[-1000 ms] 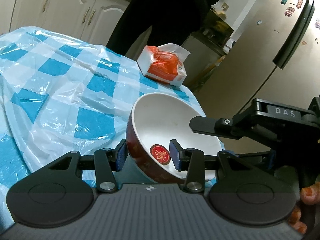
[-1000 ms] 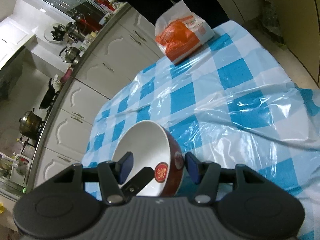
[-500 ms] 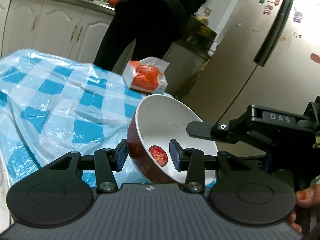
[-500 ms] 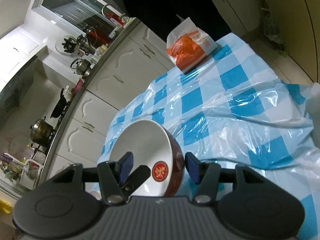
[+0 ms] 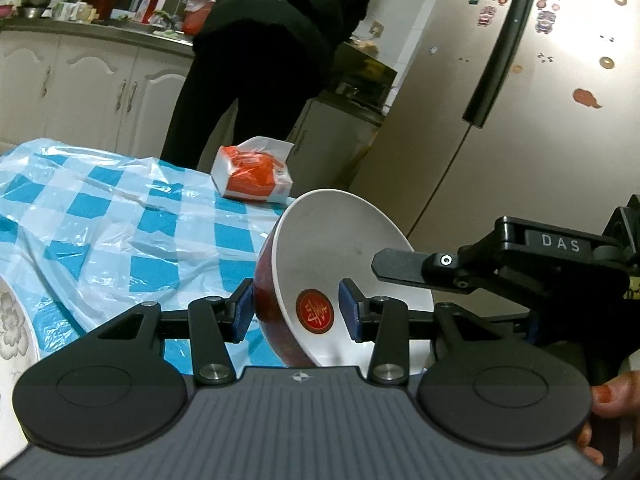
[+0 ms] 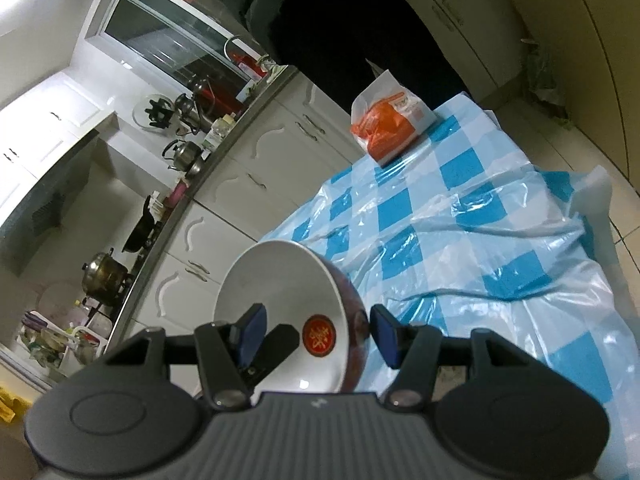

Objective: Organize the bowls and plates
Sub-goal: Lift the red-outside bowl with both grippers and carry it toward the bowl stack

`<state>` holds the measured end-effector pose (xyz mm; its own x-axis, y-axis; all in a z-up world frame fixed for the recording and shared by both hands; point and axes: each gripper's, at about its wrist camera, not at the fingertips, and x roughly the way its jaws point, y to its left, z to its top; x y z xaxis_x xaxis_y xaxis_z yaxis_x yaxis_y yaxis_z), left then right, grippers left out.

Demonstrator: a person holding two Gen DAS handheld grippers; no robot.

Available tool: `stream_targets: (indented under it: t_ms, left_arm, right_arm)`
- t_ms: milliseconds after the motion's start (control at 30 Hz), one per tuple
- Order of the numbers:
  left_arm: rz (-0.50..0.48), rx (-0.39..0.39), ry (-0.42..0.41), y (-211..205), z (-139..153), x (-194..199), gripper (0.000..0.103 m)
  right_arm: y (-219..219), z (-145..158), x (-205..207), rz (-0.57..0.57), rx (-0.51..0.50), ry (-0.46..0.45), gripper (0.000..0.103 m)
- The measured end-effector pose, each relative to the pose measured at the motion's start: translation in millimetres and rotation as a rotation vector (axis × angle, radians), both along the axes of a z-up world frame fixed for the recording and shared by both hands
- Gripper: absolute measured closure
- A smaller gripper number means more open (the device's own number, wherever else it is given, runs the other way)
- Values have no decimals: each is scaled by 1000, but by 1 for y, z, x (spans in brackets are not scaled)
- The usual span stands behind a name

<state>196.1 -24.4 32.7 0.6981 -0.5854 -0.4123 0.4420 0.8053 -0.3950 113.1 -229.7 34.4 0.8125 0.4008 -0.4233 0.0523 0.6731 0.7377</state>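
Observation:
A bowl (image 5: 336, 248), red outside and white inside with a red round emblem, is held tilted above the table between both grippers. My left gripper (image 5: 296, 314) is shut on its rim, one pad outside, one inside. My right gripper (image 6: 316, 332) straddles the opposite rim of the bowl (image 6: 280, 284), one pad inside and one outside, shut on it. The right gripper also shows in the left wrist view (image 5: 404, 266), its finger reaching into the bowl. A white plate with grey flowers (image 5: 12, 320) shows at the left edge.
The table carries a blue-and-white checked plastic cover (image 5: 120, 216) (image 6: 460, 232). An orange-and-white packet (image 5: 252, 178) (image 6: 390, 122) lies at its far end. A person in black (image 5: 272, 40) stands behind it. A fridge (image 5: 540, 100) stands at the right, kitchen cabinets (image 6: 224, 200) at the left.
Both grippers have lifted the bowl higher above the table and tilted it up; more of the kitchen and the fridge has come into view. The grips are unchanged.

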Motion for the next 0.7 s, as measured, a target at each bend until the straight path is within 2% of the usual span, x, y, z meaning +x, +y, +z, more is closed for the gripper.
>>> stream_targets:
  t_ms: [700]
  left_arm:
    - [-69,67,-19,-13,-1,-40,54]
  right_arm:
    - [-7,-11,-78,-62,65,-50,44]
